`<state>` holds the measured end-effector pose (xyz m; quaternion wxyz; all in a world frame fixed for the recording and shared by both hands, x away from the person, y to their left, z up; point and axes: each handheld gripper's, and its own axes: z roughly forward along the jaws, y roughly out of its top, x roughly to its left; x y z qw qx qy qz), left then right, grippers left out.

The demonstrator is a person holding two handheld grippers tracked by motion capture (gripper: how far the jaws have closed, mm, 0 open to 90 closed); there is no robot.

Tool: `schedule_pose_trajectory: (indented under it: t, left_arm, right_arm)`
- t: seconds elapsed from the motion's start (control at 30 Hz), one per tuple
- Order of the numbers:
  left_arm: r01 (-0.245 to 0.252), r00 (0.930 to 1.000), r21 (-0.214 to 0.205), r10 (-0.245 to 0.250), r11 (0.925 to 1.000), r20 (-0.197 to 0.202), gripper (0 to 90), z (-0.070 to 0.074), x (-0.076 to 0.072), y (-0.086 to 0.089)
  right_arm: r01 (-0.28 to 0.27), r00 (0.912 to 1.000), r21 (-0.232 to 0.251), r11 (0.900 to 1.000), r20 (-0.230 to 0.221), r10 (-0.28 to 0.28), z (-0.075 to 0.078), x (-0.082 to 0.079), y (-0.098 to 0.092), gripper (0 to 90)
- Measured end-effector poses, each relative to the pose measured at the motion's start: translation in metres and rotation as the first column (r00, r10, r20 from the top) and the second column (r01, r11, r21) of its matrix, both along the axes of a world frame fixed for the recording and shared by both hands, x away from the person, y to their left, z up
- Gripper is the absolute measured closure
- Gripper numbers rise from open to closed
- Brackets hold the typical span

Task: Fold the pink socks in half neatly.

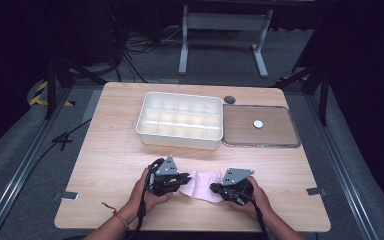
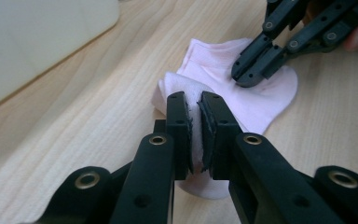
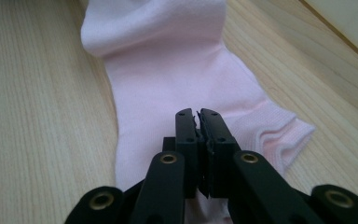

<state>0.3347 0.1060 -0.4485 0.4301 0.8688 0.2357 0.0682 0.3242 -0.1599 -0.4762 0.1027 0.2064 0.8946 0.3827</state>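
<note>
The sock [image 1: 200,185], pale pink, lies on the tabletop [image 1: 110,150] near its front edge, stretched between the two grippers. The left gripper [image 1: 182,178] is clamped on one end of it: in the left gripper view [image 2: 194,135] a bunched fold of the fabric stands pinched between the black jaws, raised a little off the wood. The right gripper [image 1: 214,188] has its jaws drawn together on the other end; in the right gripper view [image 3: 198,140] they meet over the flat sock near its ribbed cuff, with only a thin sliver between the pads, and whether fabric is nipped in that sliver I cannot tell. That same gripper shows in the left gripper view as well, tips down on the pink cloth [image 2: 256,65]. A person's hands hold both grippers, the forearms coming in from the bottom of the high view. Behind the sock, well apart from it, stands a white divided bin [image 1: 180,141], and just beside it on its right a shallow tray [image 1: 290,142] with a small white disc [image 1: 258,123] lying in it.
</note>
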Motion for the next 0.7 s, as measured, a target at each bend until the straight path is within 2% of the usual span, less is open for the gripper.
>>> schedule_pose_trajectory:
  t: [0.2, 0.33, 0.53, 0.6, 0.63, 0.7]
  left_arm:
    - [0.001, 1.0000, 0.002, -0.001, 1.0000, 0.007, 82.2, 0.005, -0.001, 0.003]
    - [0.024, 0.9997, 0.017, -0.024, 0.9996, -0.004, 81.9, 0.005, 0.001, 0.003]
    - [0.040, 0.9992, 0.066, -0.040, 0.9970, -0.001, 81.5, 0.008, 0.003, -0.002]
    - [0.043, 0.9990, 0.061, -0.043, 0.9972, -0.010, 81.5, 0.008, 0.003, -0.005]
    - [0.051, 0.9987, 0.071, -0.051, 0.9962, -0.003, 81.5, 0.009, 0.003, -0.007]
    - [0.058, 0.9983, 0.064, -0.058, 0.9963, -0.001, 81.5, 0.010, 0.003, -0.011]
  right_arm:
    - [-0.005, 1.0000, 0.008, 1.0000, 0.004, 0.004, 0.003, 0.001, -0.001, 83.7]
    - [0.029, 0.9993, 0.036, 0.9989, 0.024, -0.029, 0.011, 0.003, -0.010, 83.8]
    - [0.051, 0.9986, 0.021, 0.9985, 0.015, -0.051, 0.009, 0.007, -0.015, 83.6]
    - [0.043, 0.9990, 0.013, 0.9990, 0.009, -0.043, 0.007, 0.008, -0.013, 83.7]
    - [0.045, 0.9989, 0.006, 0.9989, 0.007, -0.045, 0.006, 0.008, -0.012, 83.8]
    - [0.044, 0.9990, 0.002, 0.9990, 0.004, -0.044, 0.002, 0.009, -0.011, 84.2]
